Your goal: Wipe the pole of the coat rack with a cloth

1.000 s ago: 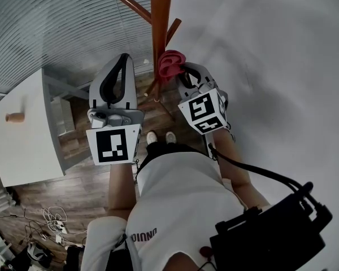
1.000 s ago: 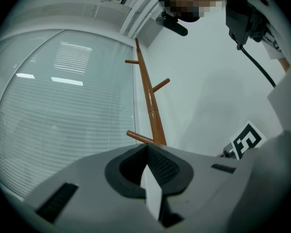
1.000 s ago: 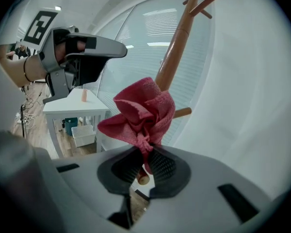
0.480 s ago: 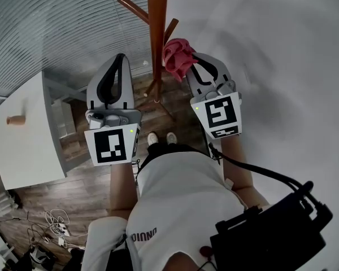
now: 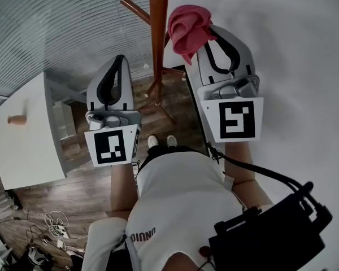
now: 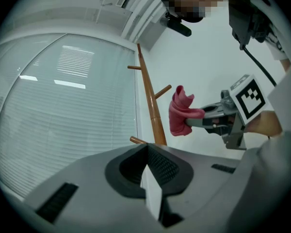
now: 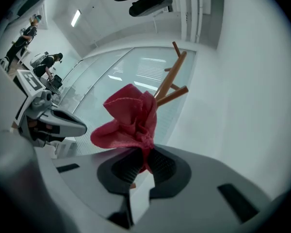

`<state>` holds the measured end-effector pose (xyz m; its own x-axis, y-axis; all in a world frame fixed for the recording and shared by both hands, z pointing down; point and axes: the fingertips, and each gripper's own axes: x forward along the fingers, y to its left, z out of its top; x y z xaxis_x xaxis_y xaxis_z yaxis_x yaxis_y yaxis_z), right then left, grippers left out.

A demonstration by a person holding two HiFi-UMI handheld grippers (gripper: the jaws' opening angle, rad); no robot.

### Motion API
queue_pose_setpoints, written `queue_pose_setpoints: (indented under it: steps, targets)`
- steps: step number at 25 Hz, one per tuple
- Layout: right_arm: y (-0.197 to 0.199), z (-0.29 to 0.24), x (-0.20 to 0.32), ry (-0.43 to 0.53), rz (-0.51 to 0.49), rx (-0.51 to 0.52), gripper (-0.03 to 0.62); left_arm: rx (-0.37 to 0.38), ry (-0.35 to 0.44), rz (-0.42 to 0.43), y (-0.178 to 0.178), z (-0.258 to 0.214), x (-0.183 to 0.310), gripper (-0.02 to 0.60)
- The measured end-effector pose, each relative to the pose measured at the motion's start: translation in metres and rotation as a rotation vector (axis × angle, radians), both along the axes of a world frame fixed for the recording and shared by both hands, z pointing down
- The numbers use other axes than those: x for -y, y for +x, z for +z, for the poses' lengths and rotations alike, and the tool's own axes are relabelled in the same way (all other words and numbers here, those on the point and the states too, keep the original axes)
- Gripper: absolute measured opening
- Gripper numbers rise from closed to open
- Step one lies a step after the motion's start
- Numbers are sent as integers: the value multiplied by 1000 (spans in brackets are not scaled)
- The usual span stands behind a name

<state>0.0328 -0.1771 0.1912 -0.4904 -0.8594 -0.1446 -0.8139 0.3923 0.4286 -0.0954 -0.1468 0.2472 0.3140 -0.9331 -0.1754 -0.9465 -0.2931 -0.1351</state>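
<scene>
Ok so here's where we're at: our right tool [image 5: 208,34] is up high and clamped on the red cloth [image 5: 187,26], which bunches up out of the tips. In the right gripper view the jaws pinch just the bottom edge of the cloth, and the rest flops up and to the left. The cloth sits just to the right of the coat rack pole [image 5: 158,38], up by the slanted wooden pegs [image 5: 137,9]. We honestly can't tell if it's touching the wood: the left gripper view shows a thin gap between them, while from the head view it looks right up against the pole. Our left tool [image 5: 120,60] hangs lower on the left side of the pole, jaws together with nothing in them, and it isn't touching the rack. Far below are the wood floor [image 5: 90,185], the rack's feet [image 5: 158,97] and our shoes [image 5: 161,140]. Off to the left there's a white counter [image 5: 28,151] with a small wooden thing [image 5: 15,118] on it, with window blinds [image 5: 56,27] behind and a tangle of cables [image 5: 53,230] on the floor
</scene>
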Motion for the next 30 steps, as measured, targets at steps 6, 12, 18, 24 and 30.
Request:
queue_pose_setpoints:
  steps: [6,12,18,24,30]
  targets:
    - [-15,-40,-9,92,-12,29,46,17,40,-4,-6,-9,-9,14]
    - [-34,-60,-20,154,-31,26,46,-13,46,-17,-18,-13,-17,14]
    - [-42,-50,-15,143,-37,-12,46,10,64,-25,-23,-9,-14,14]
    - [-53,-45,-19,124,-44,-67,46,-1,61,-24,-30,-13,-17,14]
    - [-55,-19,-14,63,-36,-214,46,3,50,-13,-29,-8,-12,14]
